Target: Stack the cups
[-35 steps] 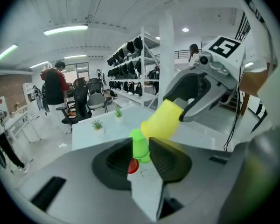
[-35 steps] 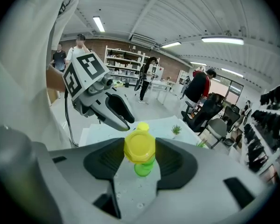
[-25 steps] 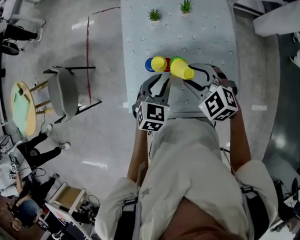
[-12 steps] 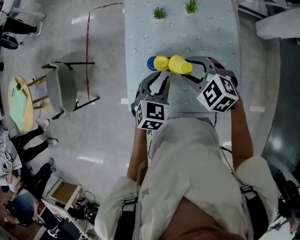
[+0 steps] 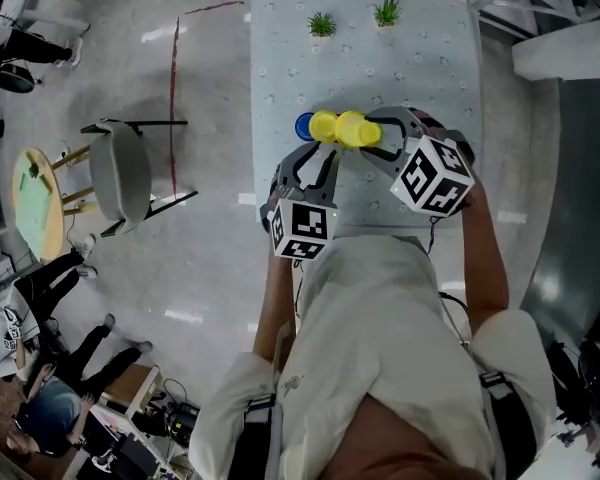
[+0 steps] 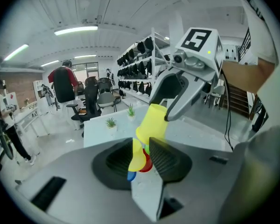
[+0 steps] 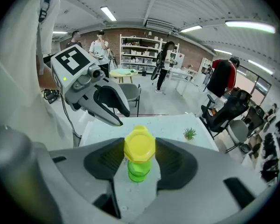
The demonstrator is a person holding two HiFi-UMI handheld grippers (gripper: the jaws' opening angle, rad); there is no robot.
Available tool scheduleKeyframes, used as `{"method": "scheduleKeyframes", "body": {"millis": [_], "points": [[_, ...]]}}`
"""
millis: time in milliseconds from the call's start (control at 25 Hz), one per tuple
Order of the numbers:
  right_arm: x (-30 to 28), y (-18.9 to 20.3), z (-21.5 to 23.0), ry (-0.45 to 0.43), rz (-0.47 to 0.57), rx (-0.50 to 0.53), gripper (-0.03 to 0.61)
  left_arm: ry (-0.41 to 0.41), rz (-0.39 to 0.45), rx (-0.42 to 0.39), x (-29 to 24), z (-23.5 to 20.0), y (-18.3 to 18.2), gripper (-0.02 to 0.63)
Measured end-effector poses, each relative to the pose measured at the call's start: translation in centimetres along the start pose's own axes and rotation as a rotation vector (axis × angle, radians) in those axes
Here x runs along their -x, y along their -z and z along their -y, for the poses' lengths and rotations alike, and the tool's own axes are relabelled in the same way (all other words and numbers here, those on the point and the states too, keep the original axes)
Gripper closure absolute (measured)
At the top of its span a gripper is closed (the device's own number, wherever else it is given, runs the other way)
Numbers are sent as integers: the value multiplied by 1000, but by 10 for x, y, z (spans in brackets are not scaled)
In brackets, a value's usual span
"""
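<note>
Two cups are gripped: our left tool (image 6: 141, 152), jaws narrow, steadies the first yellow cup (image 6: 136, 157) beside the green cup (image 7: 139, 170); our right tool (image 7: 139, 153), wider, clamps the second yellow cup (image 7: 139, 145) above it, seemingly for nesting.

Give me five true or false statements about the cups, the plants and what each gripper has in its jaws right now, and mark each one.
1. The right gripper has a yellow cup in its jaws. True.
2. In the right gripper view a green cup shows just beyond that yellow cup. True.
3. The two small plants stand right against the cups. False: they stand at the far end of the table, well apart from the cups.
4. The left gripper has the blue cup in its jaws. False: a second yellow cup is between its jaws, and the blue cup sits beside it.
5. Both grippers are at the cups. True.
</note>
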State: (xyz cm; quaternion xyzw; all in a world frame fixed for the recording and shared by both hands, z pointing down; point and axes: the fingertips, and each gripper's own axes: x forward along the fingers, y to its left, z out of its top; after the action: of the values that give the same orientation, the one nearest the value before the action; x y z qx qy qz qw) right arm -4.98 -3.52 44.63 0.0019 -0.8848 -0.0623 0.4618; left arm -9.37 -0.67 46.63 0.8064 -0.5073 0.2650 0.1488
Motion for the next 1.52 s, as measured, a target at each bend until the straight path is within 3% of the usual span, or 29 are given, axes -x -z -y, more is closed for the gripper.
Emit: {"method": "scheduleKeyframes", "body": {"millis": [800,1520], "points": [[-17,-7,2,-81,-55,46,362,0,-9,23,-3,-12,6,497],[-19,-11,1,-65,-38,39,324,-9,5,22,1,-17,5,497]]}}
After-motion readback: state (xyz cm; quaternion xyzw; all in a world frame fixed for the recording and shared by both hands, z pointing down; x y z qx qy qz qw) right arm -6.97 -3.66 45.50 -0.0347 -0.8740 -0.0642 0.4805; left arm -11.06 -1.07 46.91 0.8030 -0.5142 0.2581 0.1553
